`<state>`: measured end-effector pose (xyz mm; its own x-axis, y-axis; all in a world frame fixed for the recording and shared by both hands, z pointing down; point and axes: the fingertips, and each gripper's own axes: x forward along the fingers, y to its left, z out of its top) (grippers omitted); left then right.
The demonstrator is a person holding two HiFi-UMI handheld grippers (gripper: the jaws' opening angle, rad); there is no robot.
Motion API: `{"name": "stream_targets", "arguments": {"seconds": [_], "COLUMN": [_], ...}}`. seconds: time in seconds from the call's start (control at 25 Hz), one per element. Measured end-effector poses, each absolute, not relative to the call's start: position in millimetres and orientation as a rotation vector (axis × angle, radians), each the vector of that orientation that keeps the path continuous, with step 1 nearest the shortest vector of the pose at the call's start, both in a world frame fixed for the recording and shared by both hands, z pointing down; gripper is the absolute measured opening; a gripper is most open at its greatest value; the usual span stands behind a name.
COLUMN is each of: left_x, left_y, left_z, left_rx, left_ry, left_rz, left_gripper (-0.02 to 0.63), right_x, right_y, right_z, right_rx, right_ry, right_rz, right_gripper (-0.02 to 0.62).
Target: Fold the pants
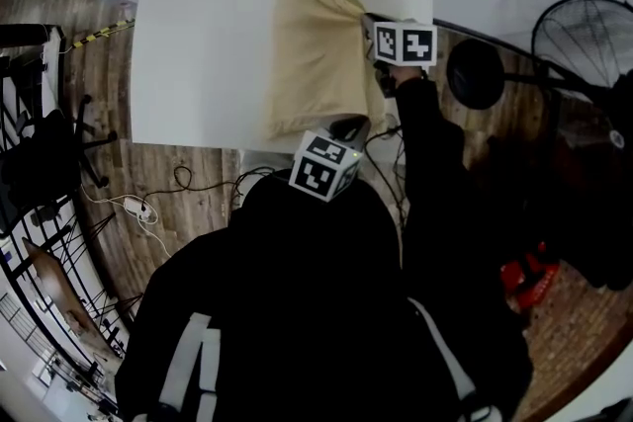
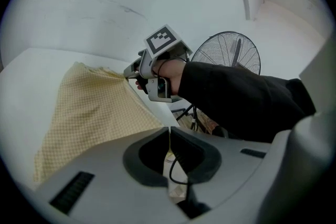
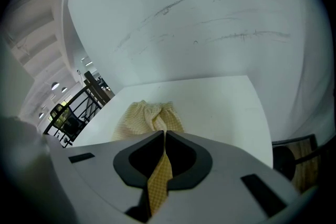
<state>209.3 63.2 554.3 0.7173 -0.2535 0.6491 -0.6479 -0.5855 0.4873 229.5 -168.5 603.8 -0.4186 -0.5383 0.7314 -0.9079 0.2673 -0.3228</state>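
I count one pair of pants (image 1: pixel 315 54), pale yellow with a fine check. It lies lengthwise on the right half of the single white surface (image 1: pixel 198 44), running from the far edge towards the near one. Two grippers hold it along its right-hand side. The right gripper (image 1: pixel 368 23) has its jaws pressed together on a strip of the yellow cloth at the far right corner. The left gripper (image 1: pixel 346 128) has its jaws pinching a thin fold at the near right corner, just at the surface's near edge. The cloth's right side runs between the two grips, close to the surface's right edge. To the left of the pants I have a wide white stretch of surface. Beyond the right edge stands one fan (image 1: pixel 584 44), and on the wooden floor (image 1: pixel 148 163) at the left are one black chair (image 1: pixel 45 158) and loose cables (image 1: pixel 148 208).
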Motion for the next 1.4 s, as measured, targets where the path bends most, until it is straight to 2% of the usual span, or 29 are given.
{"name": "stream_targets", "arguments": {"seconds": [0.4, 0.76, 0.88, 1.4], "left_x": [232, 247, 249, 205], "left_y": [67, 76, 78, 44], "left_z": [581, 592, 587, 576], "left_rx": [2.119, 2.098, 2.121, 2.123], "left_ry": [-0.628, -0.551, -0.537, -0.688], "left_rz": [0.685, 0.670, 0.657, 0.645], "left_gripper": [0.013, 0.015, 0.057, 0.057], "right_x": [248, 266, 272, 258], "right_y": [-161, -155, -153, -153], "right_z": [637, 634, 633, 616], "right_rx": [1.298, 1.375, 1.390, 1.362], "right_ry": [-1.981, -1.987, -1.990, -2.039], "right_rz": [1.046, 1.077, 1.071, 1.007], "right_gripper": [0.015, 0.015, 0.017, 0.026]}}
